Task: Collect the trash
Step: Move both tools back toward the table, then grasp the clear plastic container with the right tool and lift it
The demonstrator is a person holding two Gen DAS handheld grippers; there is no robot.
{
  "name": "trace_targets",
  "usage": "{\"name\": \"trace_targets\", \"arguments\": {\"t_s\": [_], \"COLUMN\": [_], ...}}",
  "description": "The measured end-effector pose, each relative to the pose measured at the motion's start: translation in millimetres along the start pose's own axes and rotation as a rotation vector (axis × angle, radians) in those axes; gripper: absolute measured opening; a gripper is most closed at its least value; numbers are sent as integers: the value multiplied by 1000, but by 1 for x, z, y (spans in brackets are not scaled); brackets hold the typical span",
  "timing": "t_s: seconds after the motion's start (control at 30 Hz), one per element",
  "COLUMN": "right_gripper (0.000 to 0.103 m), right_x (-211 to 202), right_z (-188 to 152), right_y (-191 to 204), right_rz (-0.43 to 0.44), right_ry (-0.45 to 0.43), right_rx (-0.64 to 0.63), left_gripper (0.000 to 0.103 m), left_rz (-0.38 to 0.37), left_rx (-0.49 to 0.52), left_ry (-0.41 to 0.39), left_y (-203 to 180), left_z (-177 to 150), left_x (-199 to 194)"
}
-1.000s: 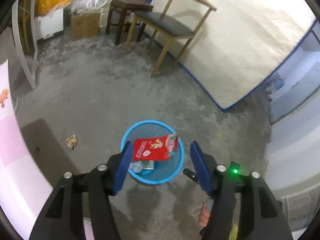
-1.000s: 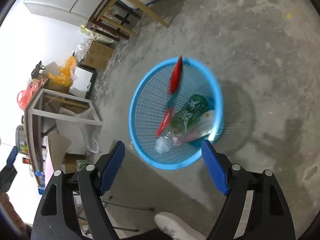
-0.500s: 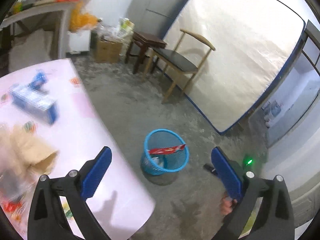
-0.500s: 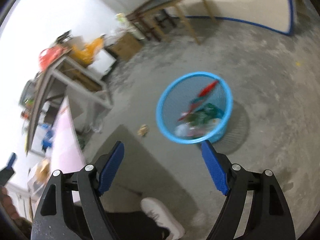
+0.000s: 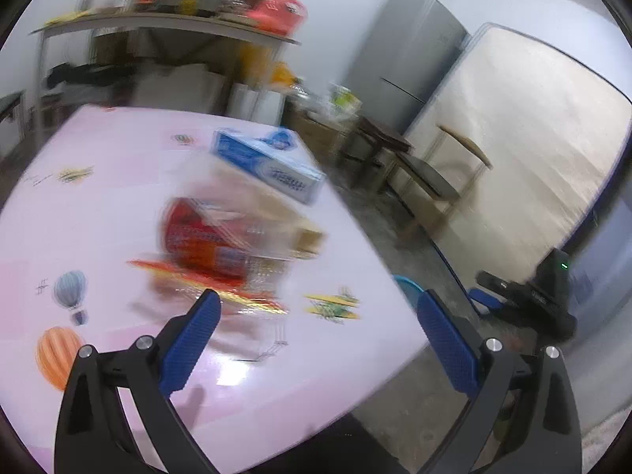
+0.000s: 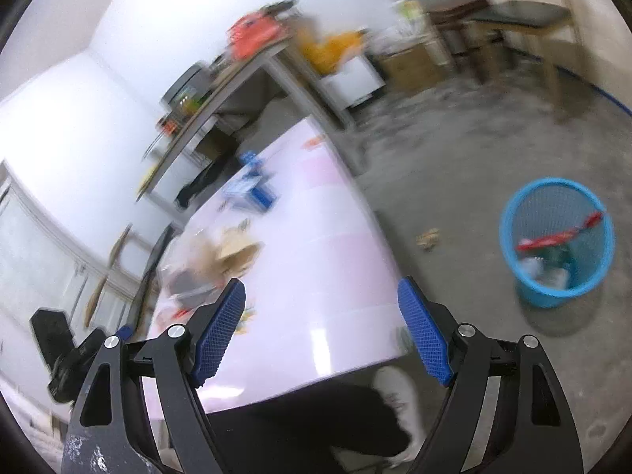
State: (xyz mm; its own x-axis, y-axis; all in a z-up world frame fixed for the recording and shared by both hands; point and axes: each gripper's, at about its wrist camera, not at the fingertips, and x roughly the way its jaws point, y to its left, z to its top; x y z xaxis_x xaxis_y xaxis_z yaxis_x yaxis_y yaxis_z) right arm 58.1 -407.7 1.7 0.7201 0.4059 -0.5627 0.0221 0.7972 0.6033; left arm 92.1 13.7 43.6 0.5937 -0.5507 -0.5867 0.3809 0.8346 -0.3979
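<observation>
The blue basket (image 6: 557, 243) on the floor, well to the right of the right gripper (image 6: 322, 331), already holds a red wrapper (image 6: 561, 231) and some other trash. Both the right gripper and the left gripper (image 5: 316, 335) have their jaws wide apart with nothing between them. More trash is left, I think: a red packet (image 5: 205, 245), blurred, lies on the pink table (image 5: 98, 181) just ahead of the left gripper, and a small scrap (image 6: 428, 238) lies on the floor.

You see a pale pink desk (image 5: 98, 181) printed with small hot-air balloons in orange and blue-grey and little yellow aeroplanes. On it lies a blue and white box (image 5: 268, 166) and a red wrapper (image 5: 205, 245) with yellow edging, blurred. The fingers (image 5: 189, 339) of your left gripper (image 5: 318, 335) are textured blue on black arms; the right gripper (image 6: 322, 331) looks the same. The mesh basket (image 6: 509, 237) on the grey concrete floor (image 6: 454, 158) is bright sky blue, with a red packet (image 6: 561, 233) inside.
</observation>
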Motion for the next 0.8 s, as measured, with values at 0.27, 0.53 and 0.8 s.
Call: {"name": "trace_targets", "arguments": {"t_s": [0.27,0.53,0.8], "right_gripper": [89,96,96], "right_x": [72,175,248], "right_z": [27,65,79], "right_y": [108,178,181], "right_rz": [152,184,134], "right_ry": [155,376,596], "right_rx": [-224,-340,-307], "left_gripper": [97,85,75], "left_rz": [62,23,16], "left_rx": [-61,-145,-139], "left_ry": [-52,-10,-3], "left_y": [44,69,81], "left_z": [12,18,22], "left_x": [-4,19,25]}}
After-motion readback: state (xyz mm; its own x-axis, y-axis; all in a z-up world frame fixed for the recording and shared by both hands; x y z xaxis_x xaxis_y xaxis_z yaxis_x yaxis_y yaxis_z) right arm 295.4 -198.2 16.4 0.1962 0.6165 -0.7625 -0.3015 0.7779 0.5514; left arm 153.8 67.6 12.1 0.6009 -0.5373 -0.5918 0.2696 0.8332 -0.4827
